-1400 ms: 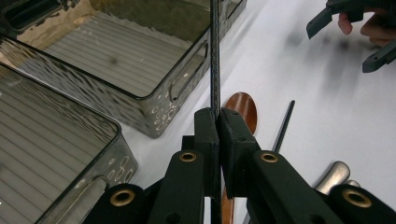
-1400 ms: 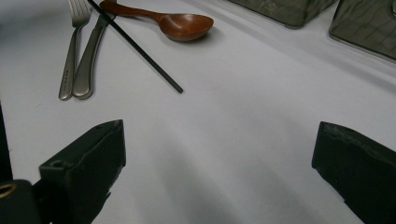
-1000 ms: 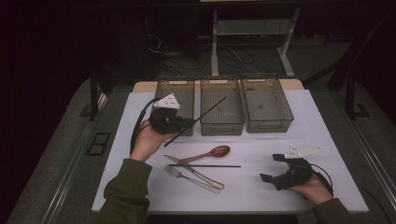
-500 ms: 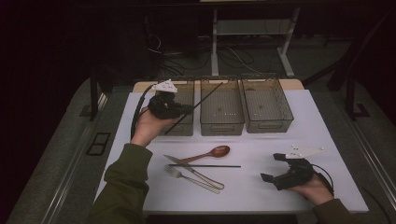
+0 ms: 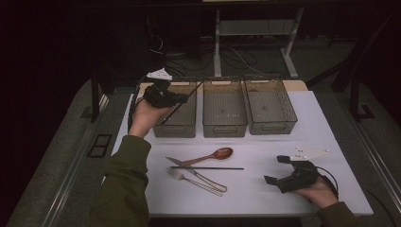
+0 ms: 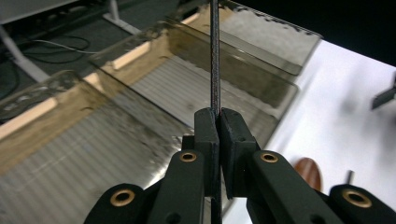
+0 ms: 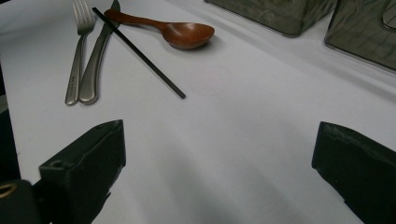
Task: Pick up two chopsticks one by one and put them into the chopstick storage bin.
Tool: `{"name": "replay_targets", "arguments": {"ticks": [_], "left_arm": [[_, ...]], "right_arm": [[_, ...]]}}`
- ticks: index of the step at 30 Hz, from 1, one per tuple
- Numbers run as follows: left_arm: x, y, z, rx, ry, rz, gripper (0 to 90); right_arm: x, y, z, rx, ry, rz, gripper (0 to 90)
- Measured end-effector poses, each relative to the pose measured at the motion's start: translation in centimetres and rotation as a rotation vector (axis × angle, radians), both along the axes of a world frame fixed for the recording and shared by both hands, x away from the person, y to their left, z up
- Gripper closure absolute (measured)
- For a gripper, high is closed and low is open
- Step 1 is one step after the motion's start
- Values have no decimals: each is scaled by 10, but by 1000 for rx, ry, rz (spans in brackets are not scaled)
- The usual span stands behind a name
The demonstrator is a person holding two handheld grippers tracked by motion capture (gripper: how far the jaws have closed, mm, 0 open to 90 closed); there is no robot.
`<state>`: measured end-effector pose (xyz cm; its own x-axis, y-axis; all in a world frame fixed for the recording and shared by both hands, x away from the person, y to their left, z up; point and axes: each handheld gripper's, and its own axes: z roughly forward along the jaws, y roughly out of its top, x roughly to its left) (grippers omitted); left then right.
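The black chopstick (image 5: 182, 101), clamped in the left gripper (image 5: 182, 98), has been carried back and up over the leftmost bin (image 5: 177, 128), ready for release. The right gripper (image 5: 274, 170) rests spread open, empty, on the table (image 5: 265, 198).

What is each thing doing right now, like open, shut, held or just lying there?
left gripper: shut on black chopstick
black chopstick: held over left bin
right gripper: open, holding nothing
other chopstick: lying on table
wooden spoon: lying on table
fork: lying on table
knife: lying on table
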<state>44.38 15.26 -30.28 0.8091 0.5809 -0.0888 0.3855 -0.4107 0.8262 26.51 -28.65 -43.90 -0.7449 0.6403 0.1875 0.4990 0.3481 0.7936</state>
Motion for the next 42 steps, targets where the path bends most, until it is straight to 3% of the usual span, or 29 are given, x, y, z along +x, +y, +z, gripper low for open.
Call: {"name": "replay_targets", "arguments": {"ticks": [13,24,42], "left_arm": [[26,9,-16,16,-16,129,853],[40,11,-37,69,-16,200,853],[45,29,-75,121,62,283,852]], "right_arm": [[0,0,0,6,1,3,22],[0,-1,0,9,4,3,22],[1,-2,0,7,-1,6,21]]}}
